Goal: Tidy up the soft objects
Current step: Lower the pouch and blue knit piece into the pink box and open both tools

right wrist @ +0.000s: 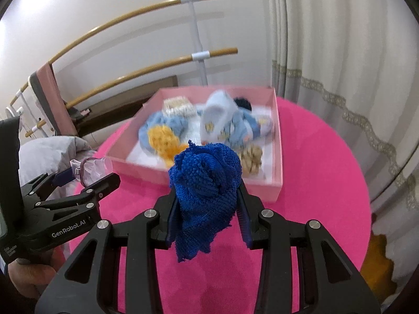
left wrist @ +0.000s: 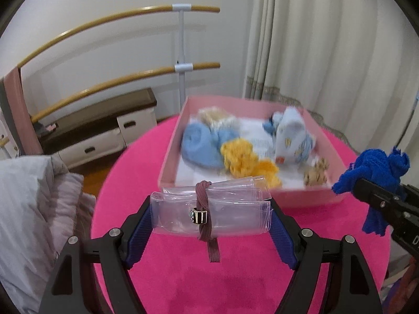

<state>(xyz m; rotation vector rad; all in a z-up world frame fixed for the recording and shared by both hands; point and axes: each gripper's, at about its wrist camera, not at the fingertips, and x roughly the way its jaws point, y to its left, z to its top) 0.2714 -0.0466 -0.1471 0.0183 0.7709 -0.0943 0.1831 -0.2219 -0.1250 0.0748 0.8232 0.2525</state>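
- My left gripper [left wrist: 210,216] clamps a clear bag roll [left wrist: 212,209] bound by a brown elastic band [left wrist: 203,209], above the pink table's [left wrist: 235,274] near edge.
- My right gripper [right wrist: 207,204] pinches a crumpled blue knit cloth [right wrist: 207,183], hanging limp.
- Beyond, toward the far edge, the pink box [right wrist: 199,178] holds blurred soft items.

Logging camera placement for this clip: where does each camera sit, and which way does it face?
Left wrist: on the left tongs, facing forward and down over the pink table to the pink box; its own fingers grip a bundle of clear bags.
Right wrist: on the right tongs, aimed likewise; its fingers grip a blue knit cloth; a hand shows lower left.
Shared: box, table, curtain, each other's tongs.
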